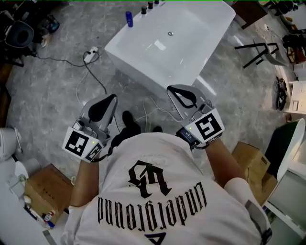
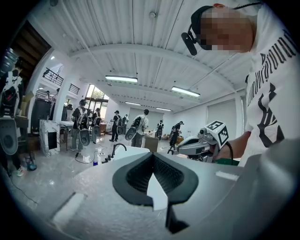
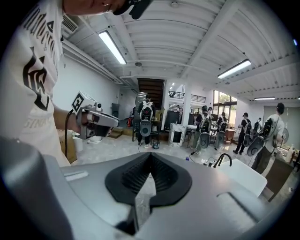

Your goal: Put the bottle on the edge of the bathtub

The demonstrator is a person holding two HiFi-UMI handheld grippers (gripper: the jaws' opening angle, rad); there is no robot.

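Observation:
A small blue bottle (image 1: 129, 18) stands on the far left rim of the white bathtub (image 1: 210, 28), beside the black tap knobs (image 1: 150, 5). The person holds both grippers low in front of the body, well short of the tub. My left gripper (image 1: 111, 99) is shut with nothing between its jaws. My right gripper (image 1: 173, 90) is also shut and empty. In the left gripper view the bottle (image 2: 95, 163) shows small and far off beside the tub's faucet (image 2: 117, 148), and the right gripper (image 2: 201, 143) is off to the side.
Cables and a power strip (image 1: 91, 53) lie on the grey floor left of the tub. Cardboard boxes (image 1: 48, 189) (image 1: 253, 165) stand at either side of the person. A black stand (image 1: 258, 50) is at the right. Several other people (image 2: 138, 124) stand in the hall.

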